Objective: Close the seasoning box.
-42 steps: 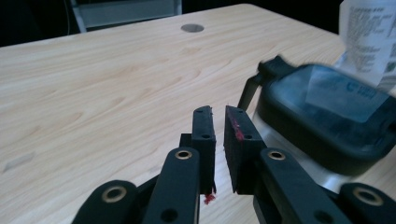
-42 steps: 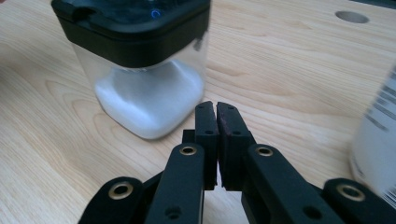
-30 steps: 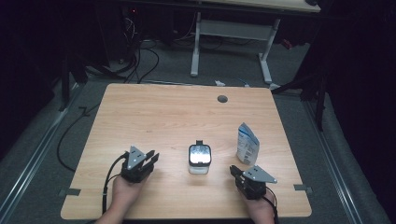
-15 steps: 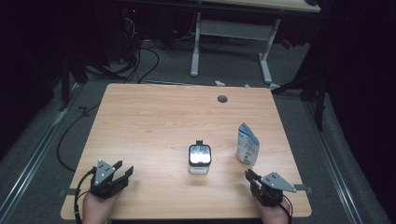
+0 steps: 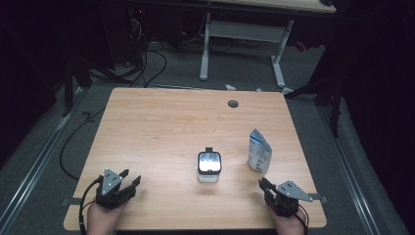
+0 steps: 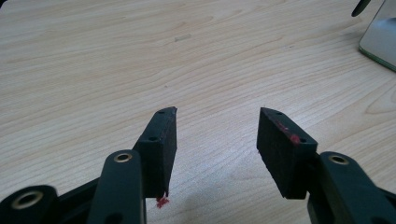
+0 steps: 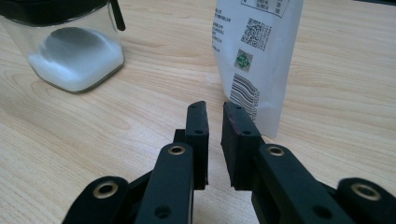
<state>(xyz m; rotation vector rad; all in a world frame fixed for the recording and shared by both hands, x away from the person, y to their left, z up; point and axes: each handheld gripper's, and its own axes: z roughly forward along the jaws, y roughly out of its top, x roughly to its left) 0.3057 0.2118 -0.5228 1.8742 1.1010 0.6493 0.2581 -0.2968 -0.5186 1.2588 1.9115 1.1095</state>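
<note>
A clear jar (image 5: 209, 166) with a black lid and white powder inside stands at the near middle of the wooden table (image 5: 171, 122). A white printed pouch (image 5: 259, 151) stands upright to its right. My left gripper (image 5: 130, 176) rests near the front left corner; its jaws have just been opening and stand wide apart with nothing between them (image 6: 217, 116). My right gripper (image 5: 263, 183) sits near the front right corner. Its jaws have just been opening to a narrow gap (image 7: 214, 106) with nothing in it. They point at the pouch (image 7: 257, 56), with the jar (image 7: 70, 51) to the left.
A round cable hole (image 5: 233, 104) sits near the table's far edge. Beyond the table stand the white legs of another desk (image 5: 205, 49), and cables (image 5: 147, 73) lie on the grey floor. The jar's edge (image 6: 380, 37) shows at the far right of the left gripper view.
Both hands have drawn back toward the table's front edge and outward, the left to the left and the right to the right. The left jaws stand wider than before.
</note>
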